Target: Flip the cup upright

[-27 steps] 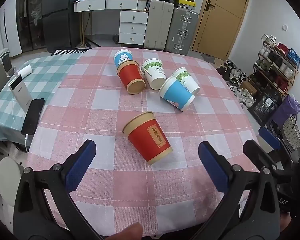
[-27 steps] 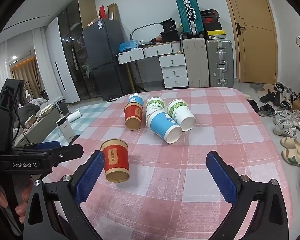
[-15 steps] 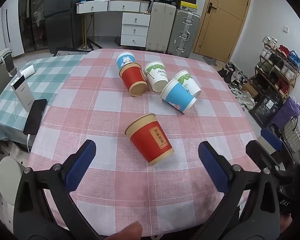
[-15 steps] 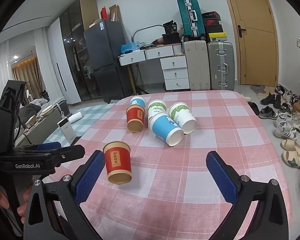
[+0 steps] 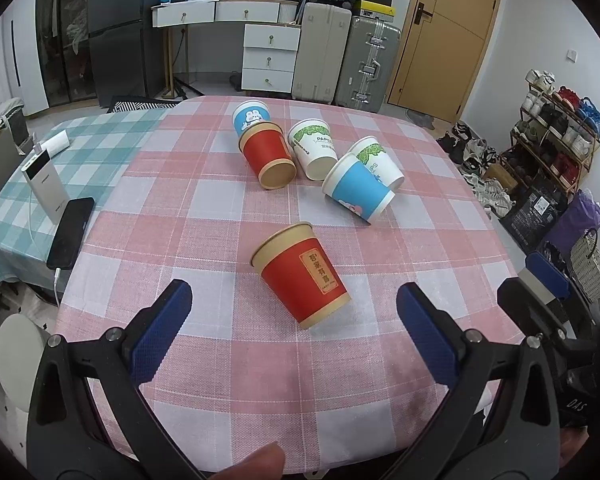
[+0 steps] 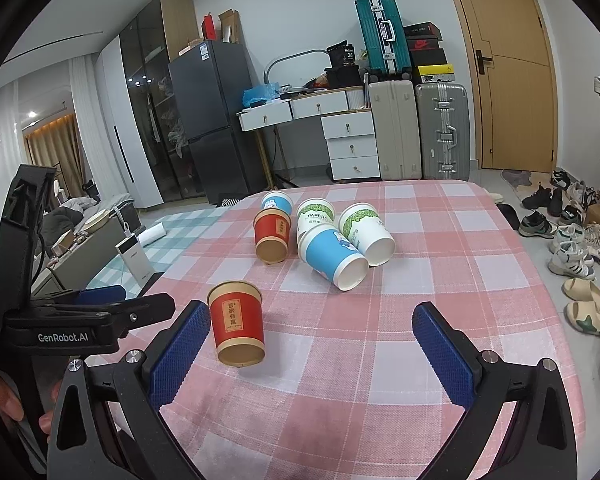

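A red paper cup (image 5: 304,277) with a tan rim lies on its side on the pink checked tablecloth (image 5: 204,216), alone near the front. It also shows in the right wrist view (image 6: 237,327). My left gripper (image 5: 294,332) is open and empty, hovering just short of this cup. My right gripper (image 6: 308,354) is open and empty, with the cup just ahead of its left finger. Behind lie a second red cup (image 5: 268,155), a blue cup (image 5: 358,189), two white-green cups (image 5: 314,148) and a blue rabbit cup (image 5: 250,115).
A power bank (image 5: 44,186) and a black phone (image 5: 71,232) sit on the green checked cloth at the left. The other gripper's body (image 6: 60,320) shows at the left of the right wrist view. Suitcases, drawers and a shoe rack stand beyond the table.
Both grippers have risen and pulled back slightly, so the cups sit lower in the views. The near red cup has not moved. Both jaws stay open.
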A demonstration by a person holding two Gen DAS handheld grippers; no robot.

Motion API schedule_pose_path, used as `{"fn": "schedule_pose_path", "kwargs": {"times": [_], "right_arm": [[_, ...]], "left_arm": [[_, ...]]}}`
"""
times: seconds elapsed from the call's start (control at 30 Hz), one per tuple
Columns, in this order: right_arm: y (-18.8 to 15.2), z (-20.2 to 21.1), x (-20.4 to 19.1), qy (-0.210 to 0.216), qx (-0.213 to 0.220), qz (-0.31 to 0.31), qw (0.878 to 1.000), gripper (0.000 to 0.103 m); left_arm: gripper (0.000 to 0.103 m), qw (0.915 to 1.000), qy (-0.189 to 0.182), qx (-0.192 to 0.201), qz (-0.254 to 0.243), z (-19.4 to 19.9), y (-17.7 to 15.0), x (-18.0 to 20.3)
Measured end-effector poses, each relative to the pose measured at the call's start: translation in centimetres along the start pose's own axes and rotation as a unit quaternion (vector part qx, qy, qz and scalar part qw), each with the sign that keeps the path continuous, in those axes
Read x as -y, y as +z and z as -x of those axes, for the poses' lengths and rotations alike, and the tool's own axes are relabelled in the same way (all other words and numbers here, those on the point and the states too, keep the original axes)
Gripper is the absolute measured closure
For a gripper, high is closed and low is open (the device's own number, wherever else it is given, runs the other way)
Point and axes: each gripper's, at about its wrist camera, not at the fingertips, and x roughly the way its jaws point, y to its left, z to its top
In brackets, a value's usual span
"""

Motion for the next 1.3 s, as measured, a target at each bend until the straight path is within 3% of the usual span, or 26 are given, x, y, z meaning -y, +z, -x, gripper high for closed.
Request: {"fn": "schedule_pose_path", "kwargs": {"times": [1.3], "right_arm": [[0.0, 0.0, -0.4, 0.000, 0.004, -0.001, 1.000, 0.000]], "left_arm": [[0.001, 0.9997, 0.001, -0.009, 0.020, -1.4, -0.3, -0.1]]}}
